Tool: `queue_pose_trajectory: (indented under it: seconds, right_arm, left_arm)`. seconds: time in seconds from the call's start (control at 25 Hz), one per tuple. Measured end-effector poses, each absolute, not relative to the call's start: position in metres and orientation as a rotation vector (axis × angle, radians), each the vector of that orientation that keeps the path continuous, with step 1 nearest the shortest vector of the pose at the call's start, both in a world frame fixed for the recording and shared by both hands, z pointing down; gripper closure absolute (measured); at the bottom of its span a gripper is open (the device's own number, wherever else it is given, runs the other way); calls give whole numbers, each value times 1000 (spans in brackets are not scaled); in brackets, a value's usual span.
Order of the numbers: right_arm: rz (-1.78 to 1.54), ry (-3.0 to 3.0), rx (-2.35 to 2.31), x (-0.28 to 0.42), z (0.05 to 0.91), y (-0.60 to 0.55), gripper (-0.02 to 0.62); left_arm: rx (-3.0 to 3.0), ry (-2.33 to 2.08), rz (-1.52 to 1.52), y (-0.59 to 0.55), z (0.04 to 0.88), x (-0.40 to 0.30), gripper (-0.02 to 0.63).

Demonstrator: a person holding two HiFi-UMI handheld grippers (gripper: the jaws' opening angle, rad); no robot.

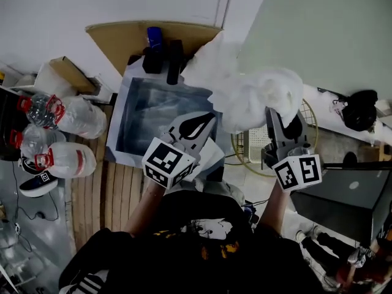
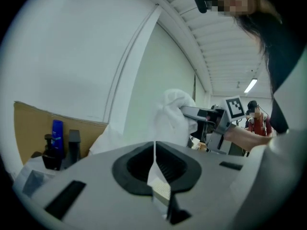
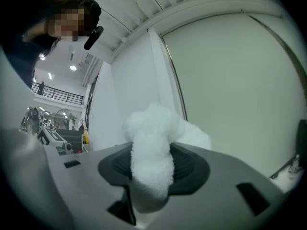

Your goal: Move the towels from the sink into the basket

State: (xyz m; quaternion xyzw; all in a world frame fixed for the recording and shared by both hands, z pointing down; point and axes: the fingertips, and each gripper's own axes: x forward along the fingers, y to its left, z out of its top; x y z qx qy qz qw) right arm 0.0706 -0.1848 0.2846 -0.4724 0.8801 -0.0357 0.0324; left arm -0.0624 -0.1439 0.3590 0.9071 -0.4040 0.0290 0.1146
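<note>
Towel (image 1: 251, 94) is clamped by L claw (image 1: 197, 126) and R claw (image 1: 274, 116) beside sink (image 1: 131, 112), white wall (image 1: 92, 2) beyond. Basket (image 1: 245, 147) is part-hidden, right.

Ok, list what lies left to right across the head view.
Plastic water bottles → sink → left hand-held gripper → right hand-held gripper. The white towel stretches across both grippers, so it's left out.

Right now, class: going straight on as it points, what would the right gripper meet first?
The right gripper clamps the white towel; beyond that, the pale green wall looks first in line, though its distance is unclear.
</note>
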Motion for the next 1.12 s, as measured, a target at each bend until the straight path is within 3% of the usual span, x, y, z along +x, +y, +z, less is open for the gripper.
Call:
queue_pose_trajectory:
  seconds: [0.32,0.6,1.12]
  right_arm:
    - [-217,2641,-1708,218,345,-219,428]
    - [-580,2696,-1926,310,493,-246,428]
    - [-1545,3201,-1855,341,793,-179,414]
  left_arm:
    - [2731,-1024,162,-170,372,56,589]
    - [2725,-938,274,-185,401,127,589]
    - [2640,-853,418,-211,463,194,589]
